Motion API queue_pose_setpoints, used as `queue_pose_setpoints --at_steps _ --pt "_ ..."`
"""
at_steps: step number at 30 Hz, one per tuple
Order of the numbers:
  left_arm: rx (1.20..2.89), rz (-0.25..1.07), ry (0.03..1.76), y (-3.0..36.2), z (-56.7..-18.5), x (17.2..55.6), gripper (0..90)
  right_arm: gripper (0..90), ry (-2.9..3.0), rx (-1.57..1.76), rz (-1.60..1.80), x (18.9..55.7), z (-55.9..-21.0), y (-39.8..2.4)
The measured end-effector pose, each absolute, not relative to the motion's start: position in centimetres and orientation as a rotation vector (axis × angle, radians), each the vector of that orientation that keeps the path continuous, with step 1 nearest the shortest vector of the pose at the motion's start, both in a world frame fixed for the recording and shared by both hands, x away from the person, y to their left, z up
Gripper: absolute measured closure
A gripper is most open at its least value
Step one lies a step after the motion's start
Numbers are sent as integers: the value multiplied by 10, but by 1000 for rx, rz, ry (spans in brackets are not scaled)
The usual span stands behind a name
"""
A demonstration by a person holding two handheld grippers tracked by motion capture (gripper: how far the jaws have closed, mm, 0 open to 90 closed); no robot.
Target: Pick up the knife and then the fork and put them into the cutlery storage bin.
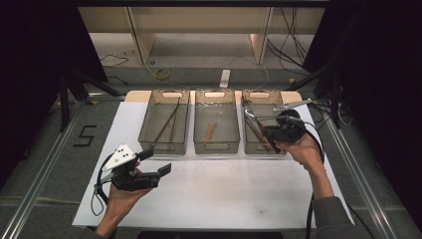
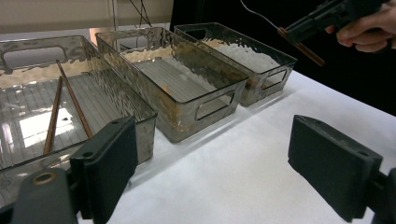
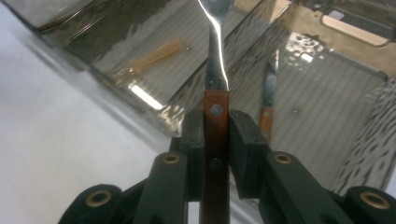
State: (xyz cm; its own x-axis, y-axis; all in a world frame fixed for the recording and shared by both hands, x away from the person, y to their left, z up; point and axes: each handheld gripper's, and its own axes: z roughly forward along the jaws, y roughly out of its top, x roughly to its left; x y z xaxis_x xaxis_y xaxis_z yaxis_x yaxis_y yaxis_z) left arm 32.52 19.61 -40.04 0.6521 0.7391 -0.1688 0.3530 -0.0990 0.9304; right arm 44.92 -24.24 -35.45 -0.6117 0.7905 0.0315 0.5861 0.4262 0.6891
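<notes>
Gripping a wooden-handled fork [image 3: 216, 116] in the right claw [image 3: 216, 135] over the right bin [image 1: 249, 144]

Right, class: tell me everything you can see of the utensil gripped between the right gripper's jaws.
The utensil has a reddish-brown wooden handle with two metal rivets and a slim, shiny steel neck that widens toward a head cut off at the picture's edge, probably a fork. The right gripper clamps its handle between both black pads. It is held above the right bin, touching nothing else.

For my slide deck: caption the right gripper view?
Right gripper clamps a wooden-handled fork above the clear bins.
</notes>
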Motion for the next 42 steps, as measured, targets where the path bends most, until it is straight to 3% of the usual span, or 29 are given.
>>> queue_pose_setpoints --at_steps 17,42 --pt "1699 408 894 196 -400 325 154 774 2295 1381 865 505 -356 -242" --pt "1701 405 895 195 -400 325 154 773 2254 1524 756 530 -384 -245"
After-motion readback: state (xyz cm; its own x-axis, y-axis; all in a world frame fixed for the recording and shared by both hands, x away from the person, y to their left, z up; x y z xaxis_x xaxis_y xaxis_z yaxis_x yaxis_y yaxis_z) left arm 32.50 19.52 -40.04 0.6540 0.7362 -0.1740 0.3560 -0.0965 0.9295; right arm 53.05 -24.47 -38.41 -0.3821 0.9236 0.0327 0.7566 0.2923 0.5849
